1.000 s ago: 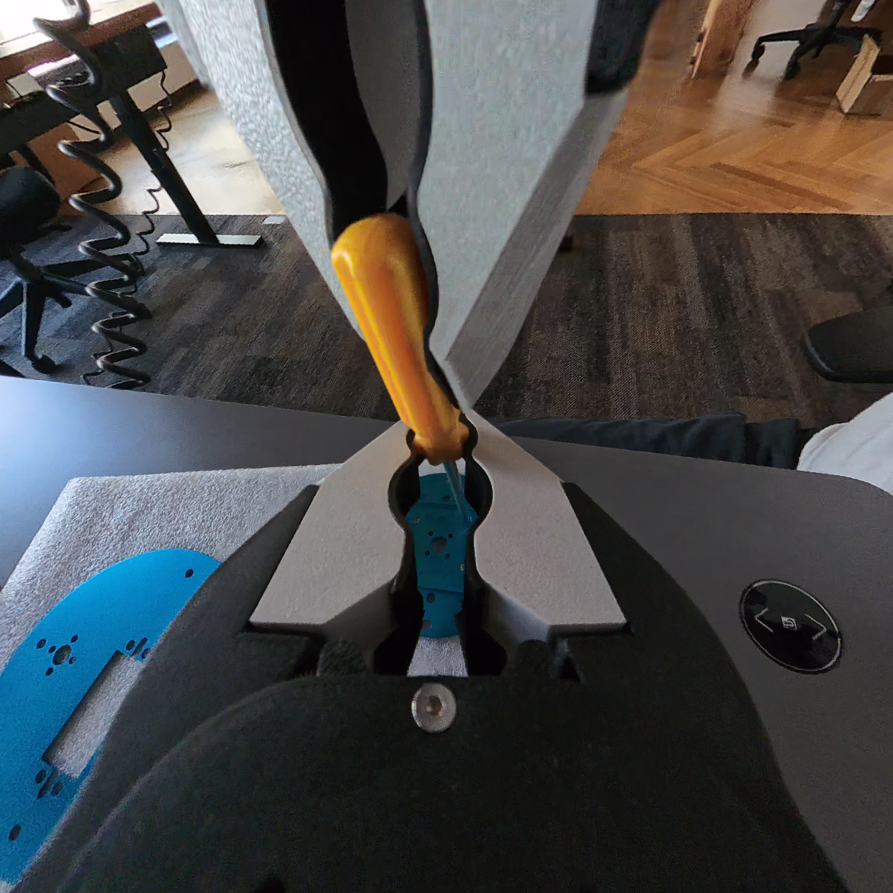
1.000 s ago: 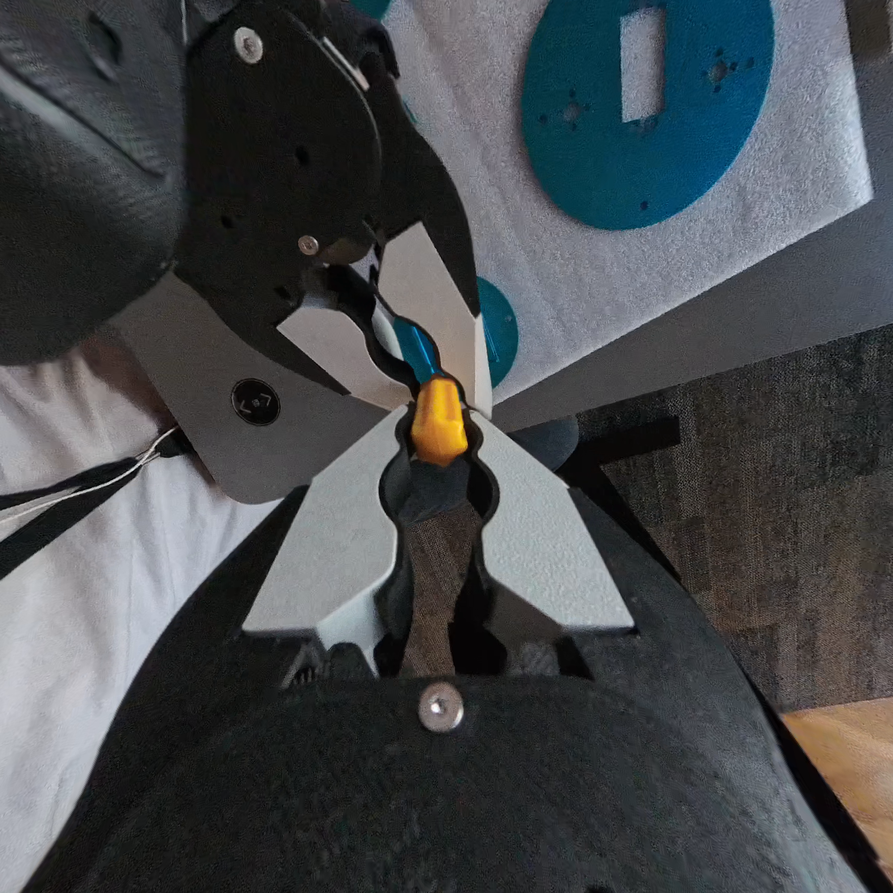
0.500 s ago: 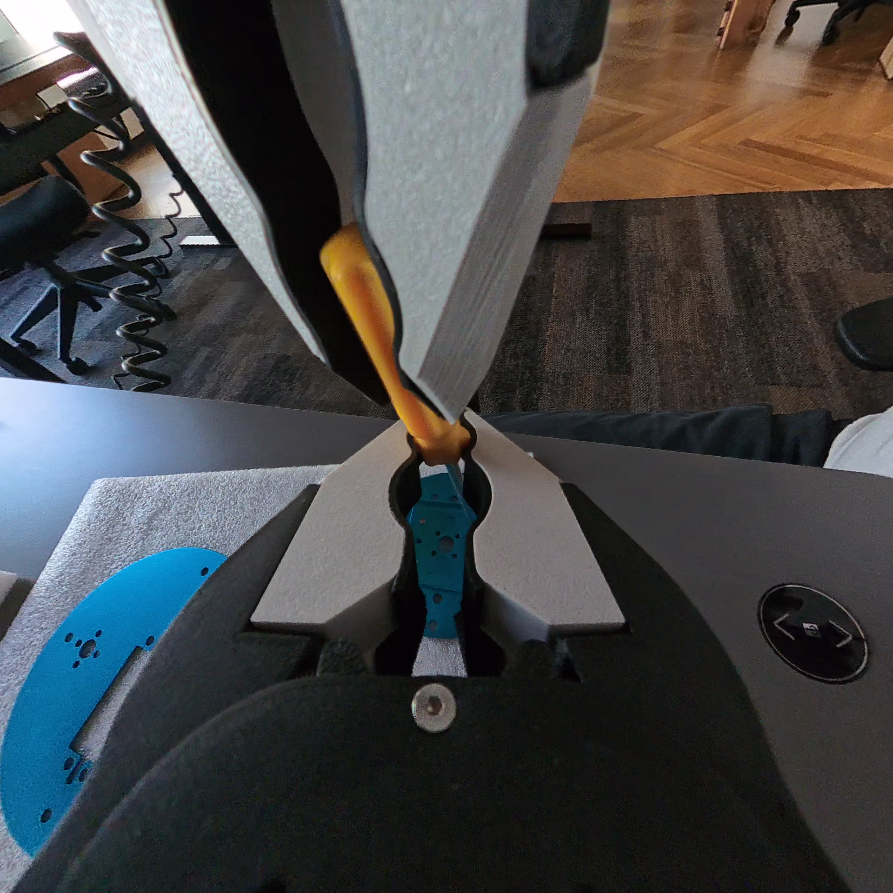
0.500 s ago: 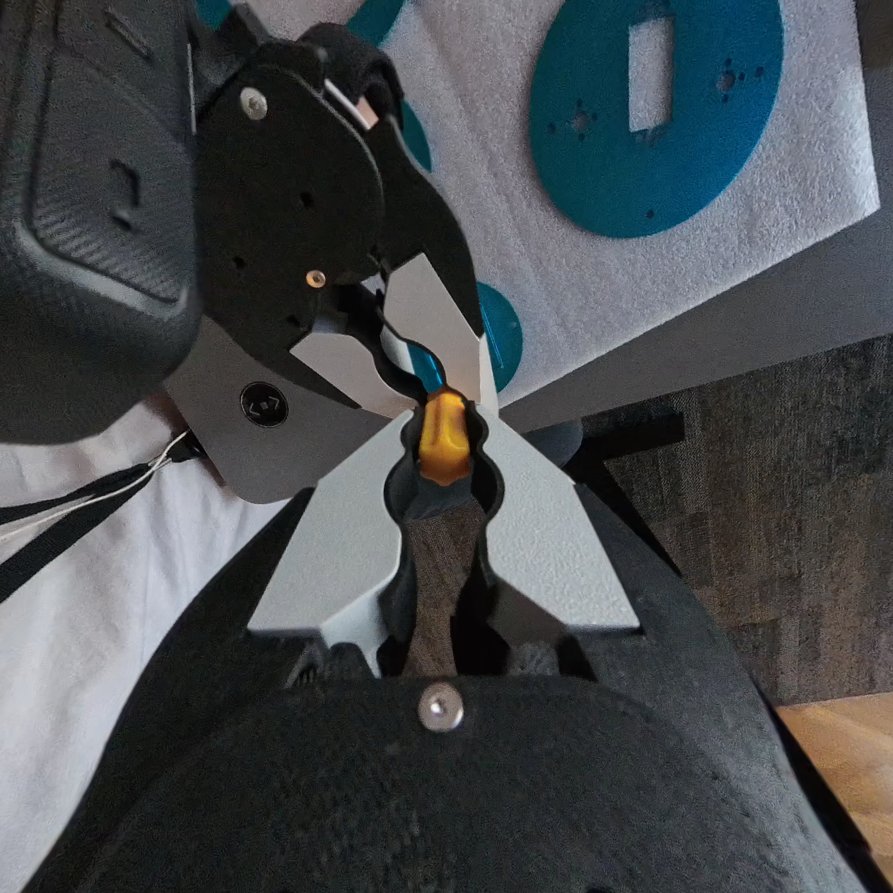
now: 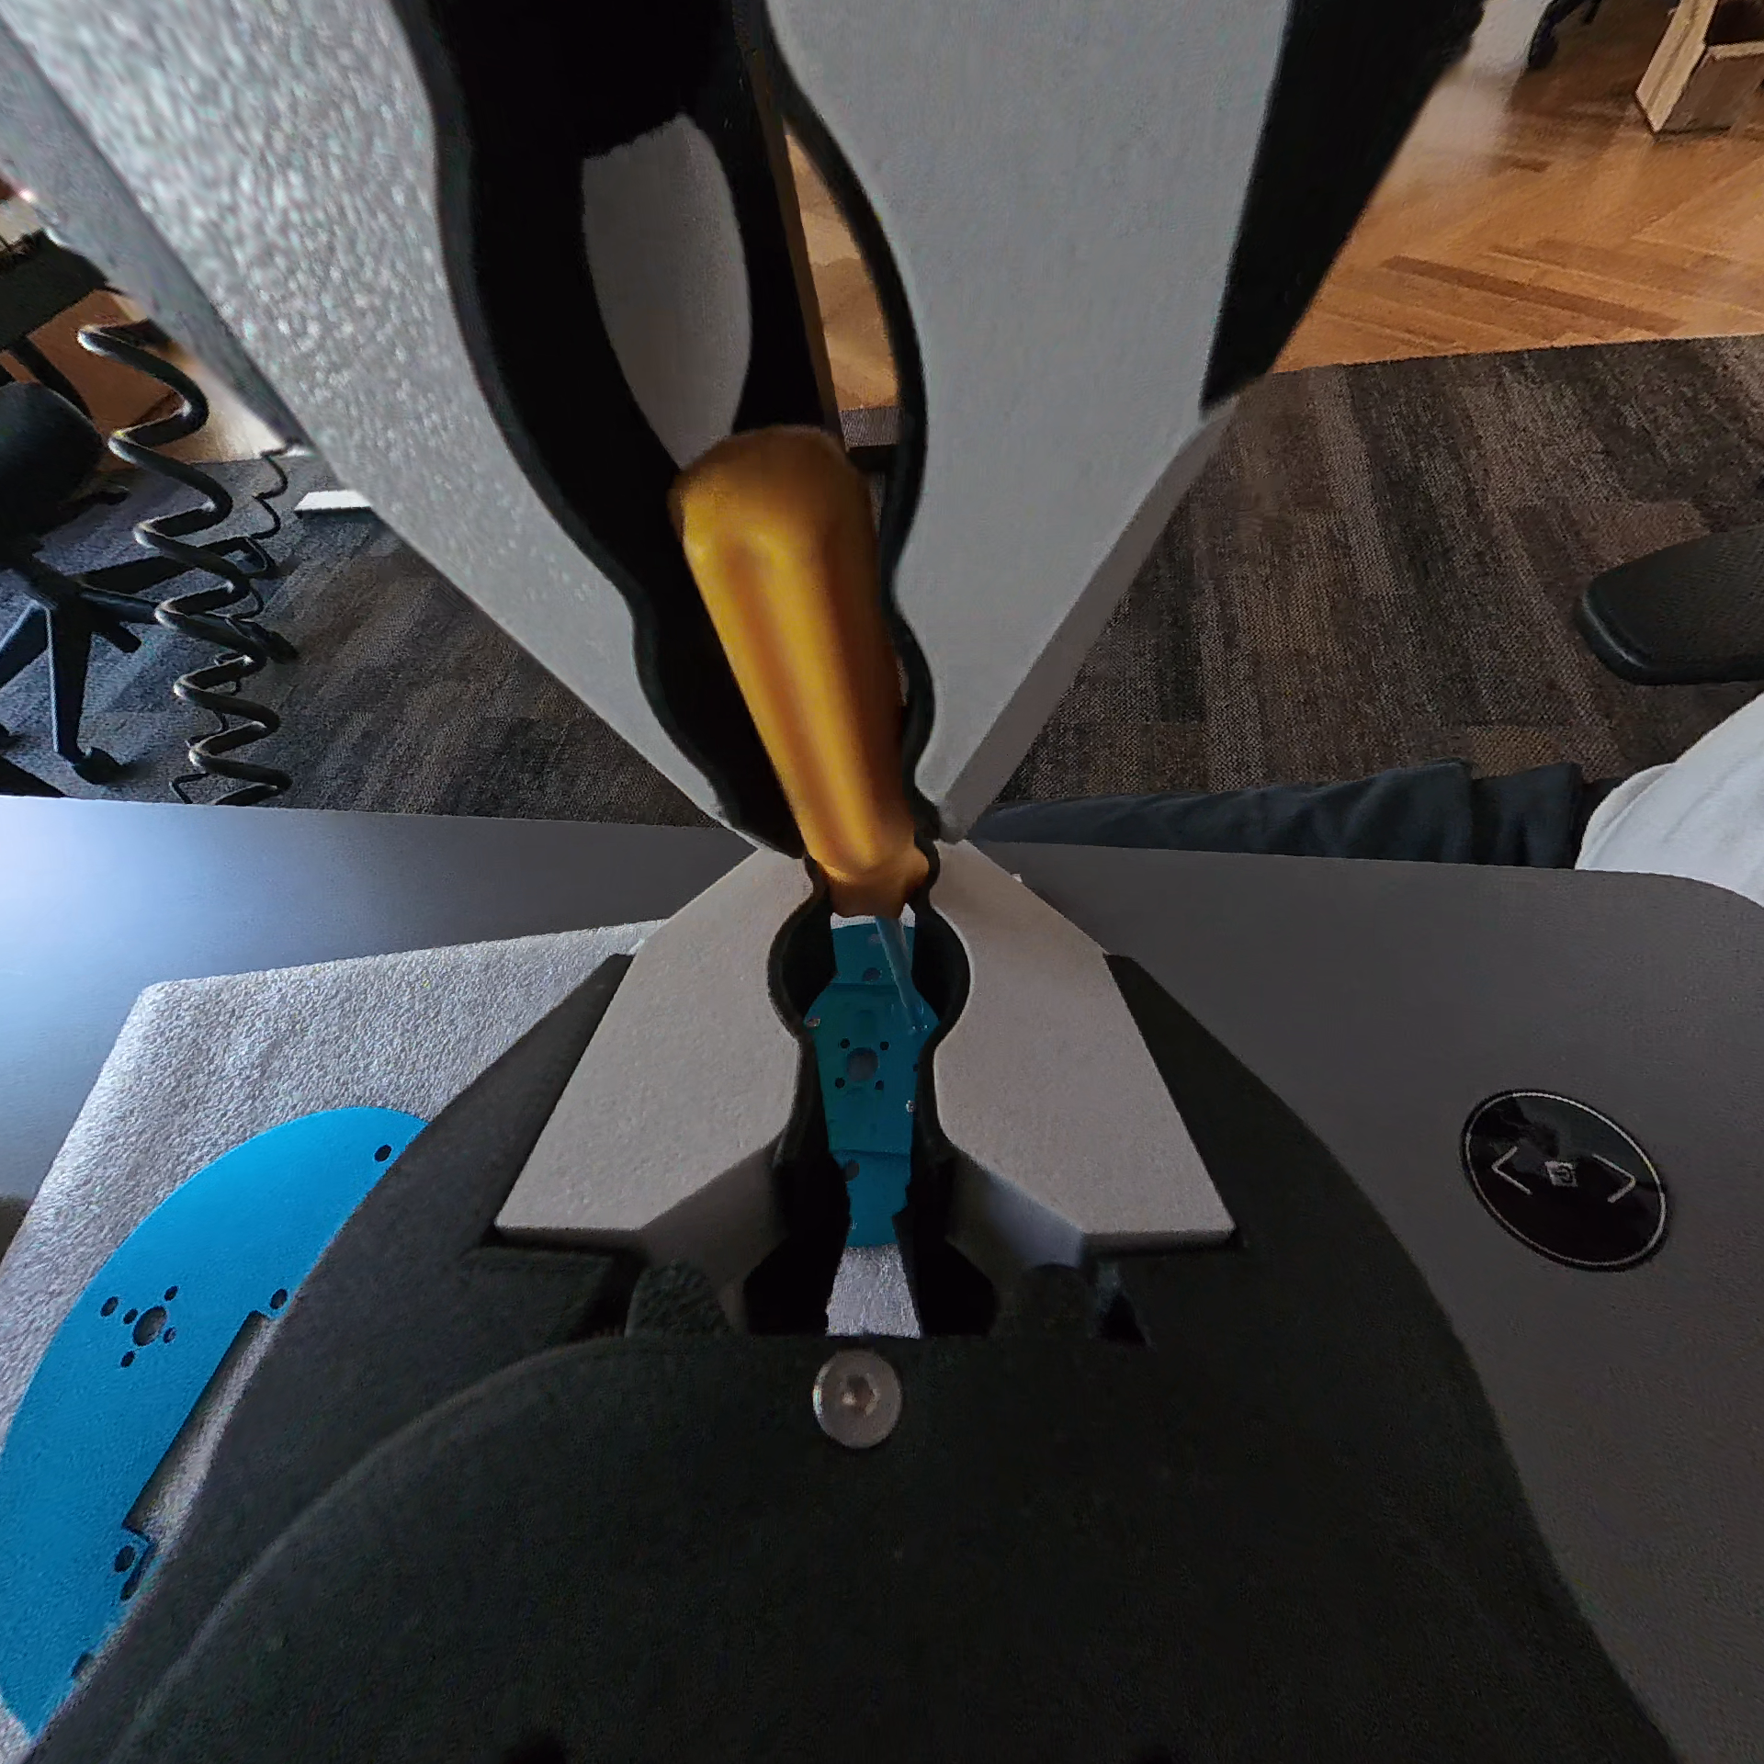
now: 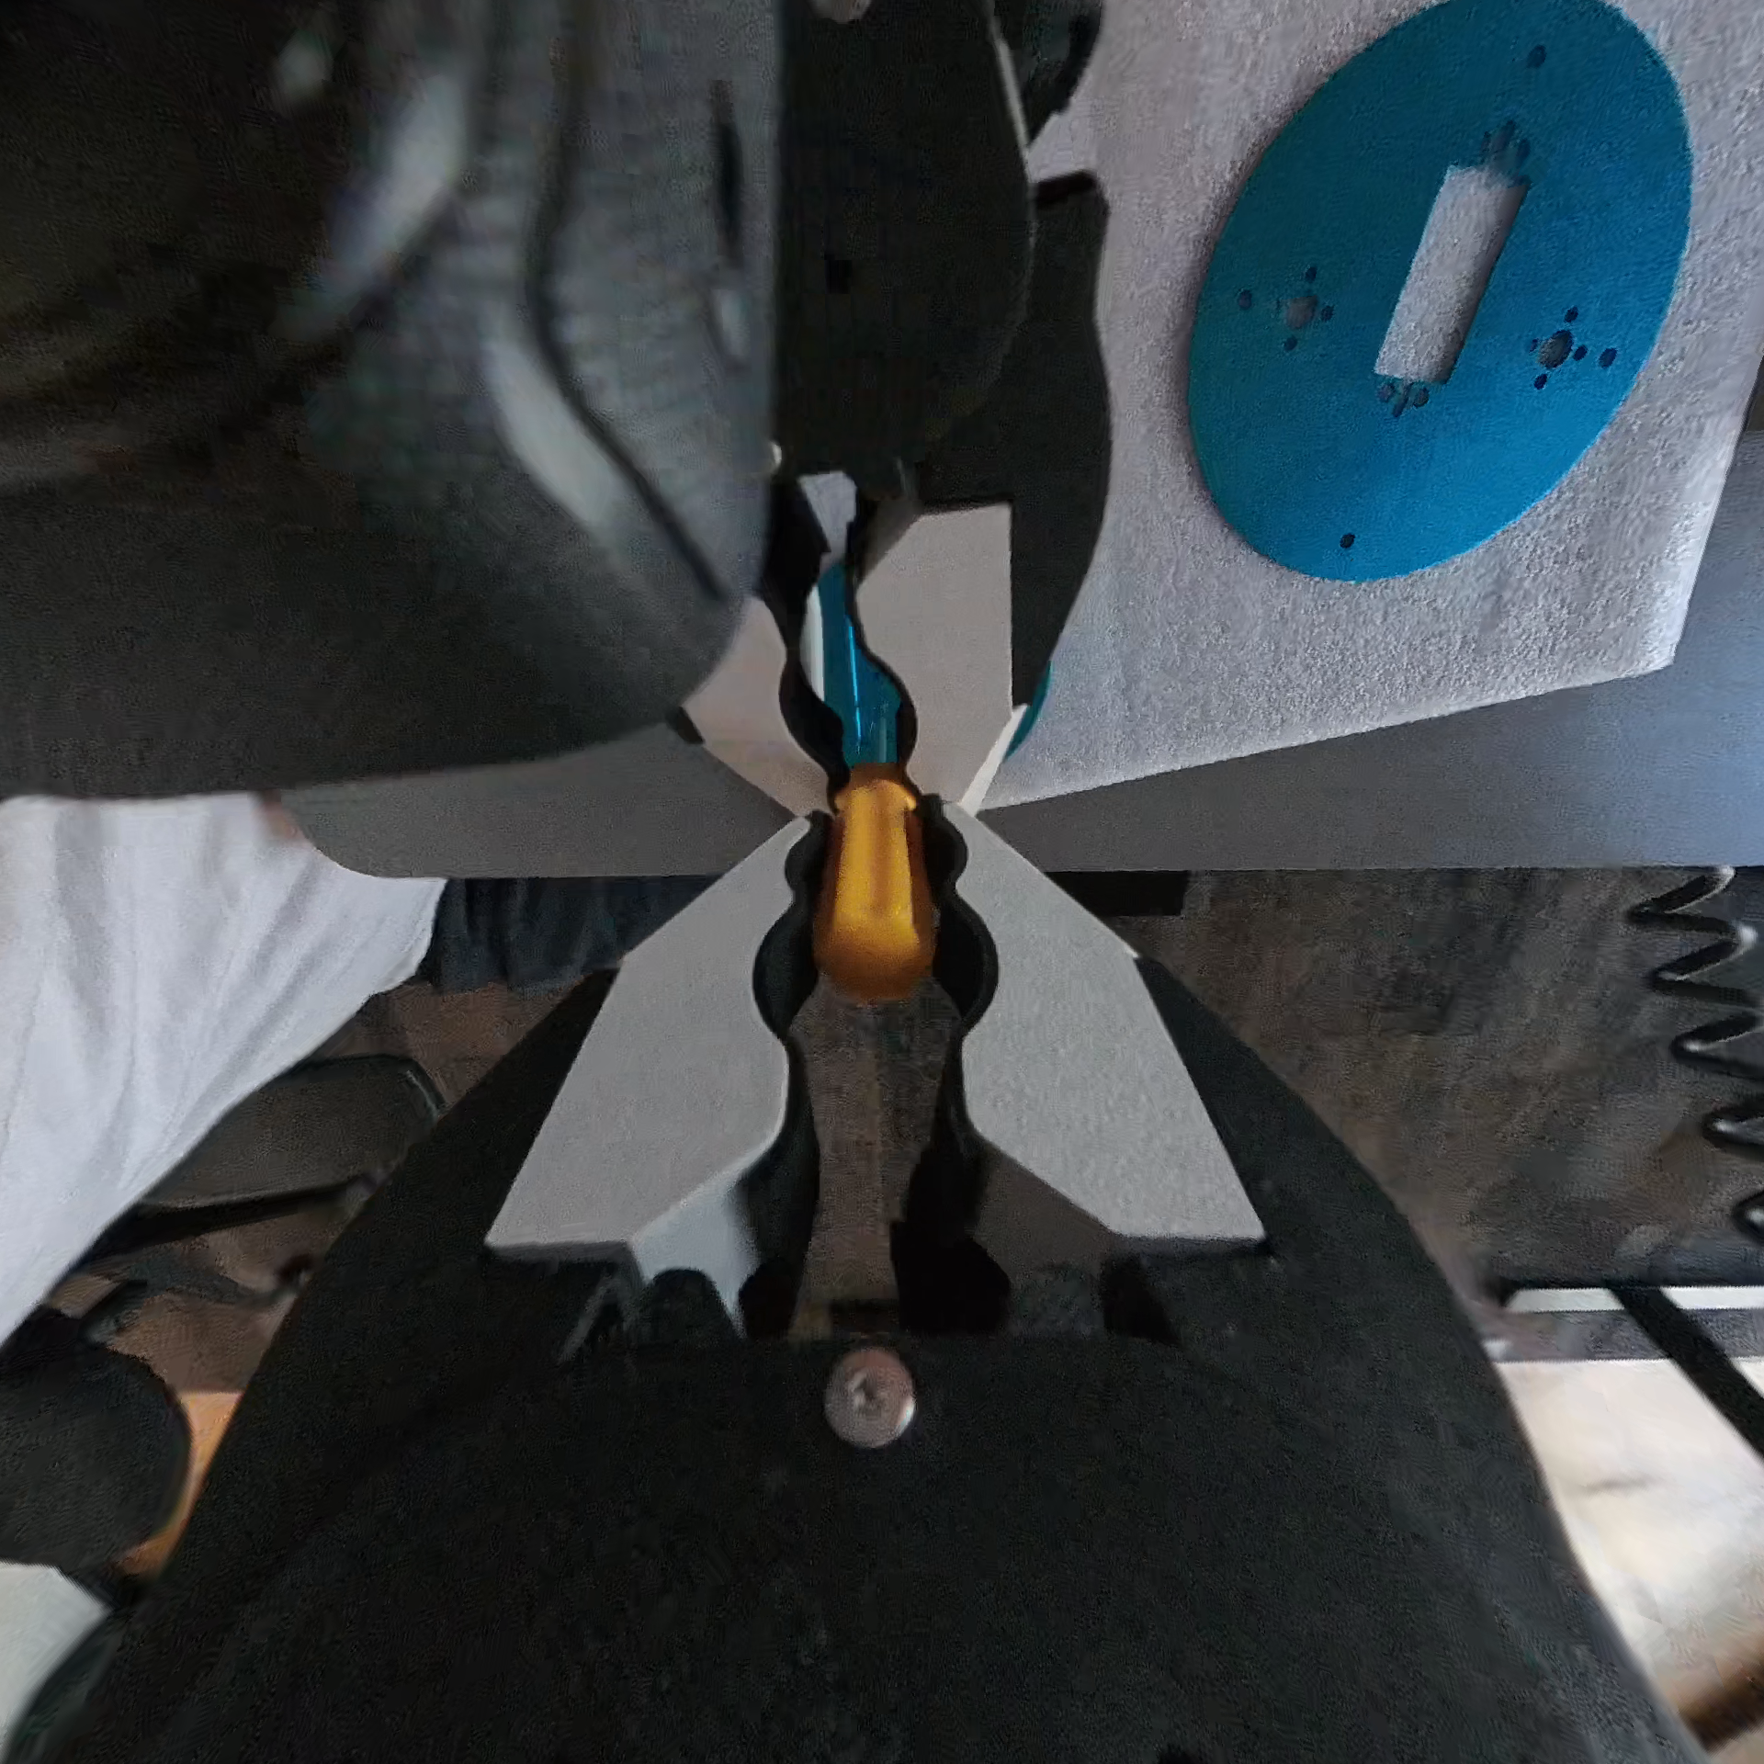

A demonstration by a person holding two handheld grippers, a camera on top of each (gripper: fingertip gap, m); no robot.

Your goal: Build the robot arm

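Orange-handled screwdriver (image 5: 802,668) pinched by both grippers, tip on small blue bracket.

Screwdriver's long axis runs between the two grippers, which meet nose to nose. Right gripper (image 6: 873,830) is pressed together on the handle; left gripper (image 5: 873,873) pinches the handle's narrow end, where the thin shaft begins. The shaft tip meets a blue perforated bracket (image 5: 864,1060) lying between the left fingers, above white foam pad (image 5: 258,1031) on the dark counter (image 5: 1384,974). Blue oval plate (image 6: 1432,286) lies apart on the foam.

right hand-held gripper (image 6: 873,840) clamping orange screwdriver handle (image 6: 871,907)
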